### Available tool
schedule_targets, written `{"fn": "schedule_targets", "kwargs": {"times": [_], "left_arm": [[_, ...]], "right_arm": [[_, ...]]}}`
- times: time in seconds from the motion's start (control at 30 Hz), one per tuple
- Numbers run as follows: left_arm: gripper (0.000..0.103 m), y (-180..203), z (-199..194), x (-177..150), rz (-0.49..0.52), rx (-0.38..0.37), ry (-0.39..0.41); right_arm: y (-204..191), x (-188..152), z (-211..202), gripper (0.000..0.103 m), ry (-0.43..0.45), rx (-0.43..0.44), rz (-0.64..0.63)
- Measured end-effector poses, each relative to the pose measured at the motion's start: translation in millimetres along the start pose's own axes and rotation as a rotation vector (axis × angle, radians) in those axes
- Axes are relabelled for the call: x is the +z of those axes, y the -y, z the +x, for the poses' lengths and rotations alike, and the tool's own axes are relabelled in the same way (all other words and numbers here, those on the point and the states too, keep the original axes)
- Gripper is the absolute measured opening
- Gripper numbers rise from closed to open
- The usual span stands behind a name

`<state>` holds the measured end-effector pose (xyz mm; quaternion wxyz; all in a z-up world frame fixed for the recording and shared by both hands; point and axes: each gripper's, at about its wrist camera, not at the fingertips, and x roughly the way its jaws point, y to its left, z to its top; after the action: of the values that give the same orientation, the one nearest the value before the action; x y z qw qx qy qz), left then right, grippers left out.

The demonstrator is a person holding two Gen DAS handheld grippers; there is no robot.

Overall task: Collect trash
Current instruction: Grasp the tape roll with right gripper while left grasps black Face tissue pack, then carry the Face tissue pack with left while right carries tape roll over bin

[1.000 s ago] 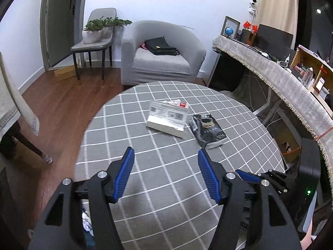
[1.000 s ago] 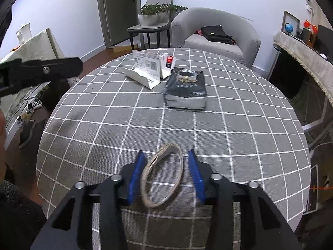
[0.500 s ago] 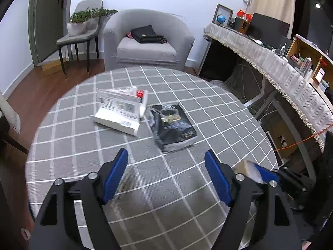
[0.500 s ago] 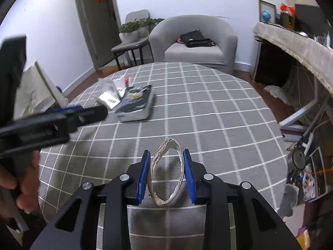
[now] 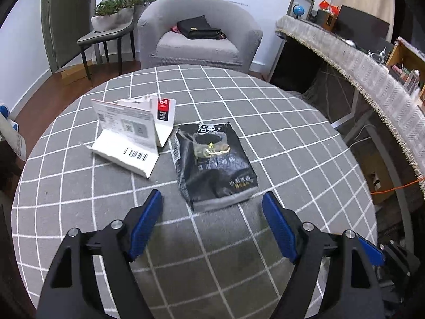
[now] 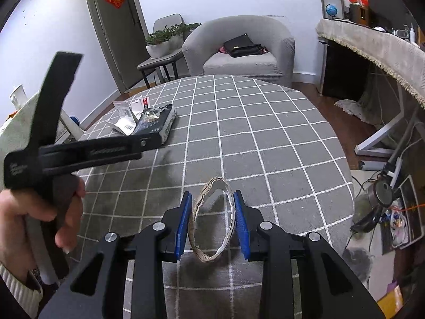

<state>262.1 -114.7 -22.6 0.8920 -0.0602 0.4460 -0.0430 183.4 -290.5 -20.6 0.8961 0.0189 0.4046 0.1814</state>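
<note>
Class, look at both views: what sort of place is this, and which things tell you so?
Probably a home living room or lounge: a grey armchair with a black bag on it, a round table under a checked cloth, and a potted plant on a chair.

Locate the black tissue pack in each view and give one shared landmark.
Left wrist: black tissue pack lies at centre, just beyond the open left hand-held gripper.
Right wrist: black tissue pack sits left of centre, far across the table.
Shared landmark: the white box beside it.
</note>
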Motion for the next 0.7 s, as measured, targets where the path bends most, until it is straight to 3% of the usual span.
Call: {"fn": "schedule_targets", "kwargs": {"times": [0.33, 0.4, 0.47, 0.7], "left_arm": [[0.08, 2, 18, 21, 0.0, 0.06, 0.01], [0.078, 3, 20, 22, 0.012, 0.066, 0.019], [0.061, 4, 18, 21, 0.029, 0.073, 0.029], [0.055, -2, 3, 17, 0.025, 0.018, 0.029]], "right_arm": [[-5, 1, 5, 0.032, -0.012, 0.013, 0.002], [-6, 0, 7, 0.032, -0.018, 0.01, -0.002], [-7, 1, 8, 0.032, -0.018, 0.003, -0.004], [-15, 6, 13, 0.032, -0.024, 0.003, -0.017]]}}
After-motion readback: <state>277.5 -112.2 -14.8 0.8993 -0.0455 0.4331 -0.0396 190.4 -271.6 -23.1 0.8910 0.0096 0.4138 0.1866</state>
